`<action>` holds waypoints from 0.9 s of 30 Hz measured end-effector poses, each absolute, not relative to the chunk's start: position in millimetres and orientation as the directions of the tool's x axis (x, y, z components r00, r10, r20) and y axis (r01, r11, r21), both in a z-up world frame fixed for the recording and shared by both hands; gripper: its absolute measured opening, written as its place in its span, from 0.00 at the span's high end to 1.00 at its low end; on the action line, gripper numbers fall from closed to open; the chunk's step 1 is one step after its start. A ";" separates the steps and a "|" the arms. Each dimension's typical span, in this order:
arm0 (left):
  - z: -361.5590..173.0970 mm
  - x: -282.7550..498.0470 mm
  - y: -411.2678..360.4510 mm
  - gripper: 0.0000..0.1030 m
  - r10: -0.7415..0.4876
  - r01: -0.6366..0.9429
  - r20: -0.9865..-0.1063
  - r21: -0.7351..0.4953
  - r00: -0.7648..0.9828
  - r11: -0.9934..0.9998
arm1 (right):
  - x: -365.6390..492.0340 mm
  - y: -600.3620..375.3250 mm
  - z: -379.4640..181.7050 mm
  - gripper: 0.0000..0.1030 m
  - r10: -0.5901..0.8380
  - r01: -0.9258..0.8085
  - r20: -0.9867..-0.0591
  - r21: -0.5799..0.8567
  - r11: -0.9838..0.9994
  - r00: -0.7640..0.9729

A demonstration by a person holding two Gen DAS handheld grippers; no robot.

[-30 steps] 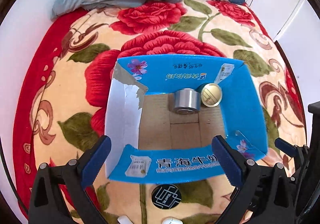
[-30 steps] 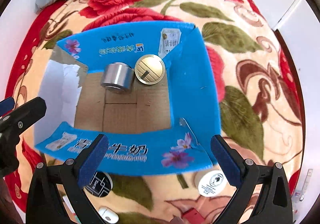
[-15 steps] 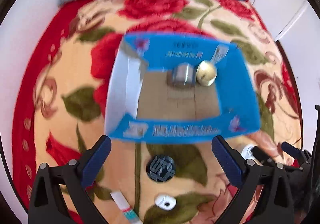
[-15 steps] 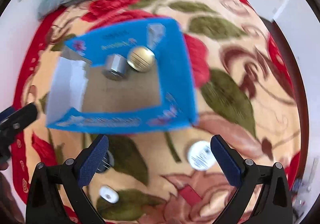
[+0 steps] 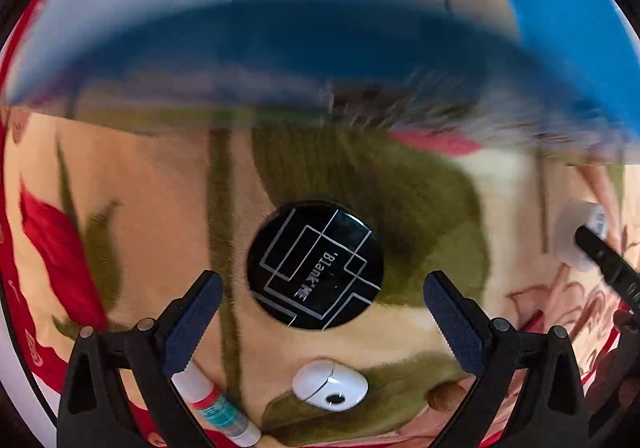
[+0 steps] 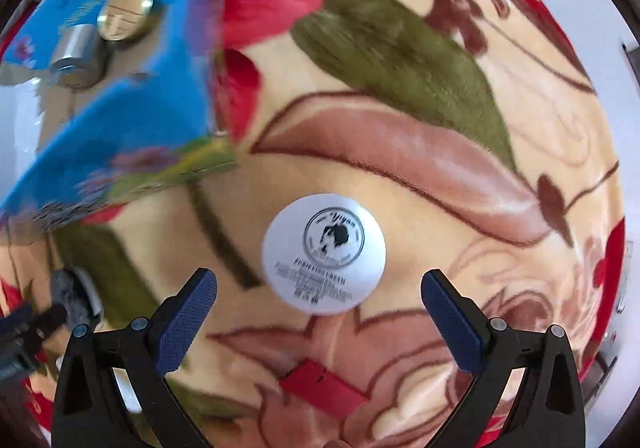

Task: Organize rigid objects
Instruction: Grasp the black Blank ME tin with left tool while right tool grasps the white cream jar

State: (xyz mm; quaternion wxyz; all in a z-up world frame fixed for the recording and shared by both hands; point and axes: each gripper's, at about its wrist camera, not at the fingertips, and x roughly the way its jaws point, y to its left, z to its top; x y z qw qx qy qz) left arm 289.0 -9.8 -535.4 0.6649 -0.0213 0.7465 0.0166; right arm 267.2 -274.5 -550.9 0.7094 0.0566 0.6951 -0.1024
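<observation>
A round black case (image 5: 315, 265) printed "Blank ME" lies on the floral blanket, just ahead of and between the fingers of my open, empty left gripper (image 5: 320, 312). A round white jar (image 6: 324, 254) with a black emblem lies just ahead of my open, empty right gripper (image 6: 320, 308). The blue cardboard box (image 5: 304, 48) stands beyond, holding a silver can (image 6: 78, 54) and a gold round tin (image 6: 125, 10). The box also shows at upper left in the right wrist view (image 6: 132, 116).
A white earbud case (image 5: 330, 386) and a tube with a red and teal band (image 5: 216, 406) lie near the left gripper. A red flat item (image 6: 322, 388) lies under the right gripper. The white jar (image 5: 580, 236) shows at the left view's right edge.
Both grippers have dropped low and come close to the blanket. The box has slid to the top of both views. The black case and white jar now sit between the fingertips.
</observation>
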 end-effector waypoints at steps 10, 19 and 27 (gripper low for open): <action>-553.6 291.1 -14.6 0.24 -0.013 -0.067 -0.993 -0.006 -0.114 0.998 | 281.4 -288.7 -600.6 0.13 -0.011 0.334 -0.999 -0.026 0.942 -0.046; -549.8 276.9 -1.3 0.29 -0.083 -0.068 -0.990 -0.075 -0.113 0.995 | 256.4 -288.3 -599.5 0.32 0.107 0.340 -0.989 0.066 0.938 -0.102; -557.8 276.9 -6.1 0.19 -0.055 -0.055 -0.992 -0.049 -0.115 0.997 | 238.2 -285.3 -605.5 0.26 0.127 0.326 -0.985 0.083 0.942 -0.116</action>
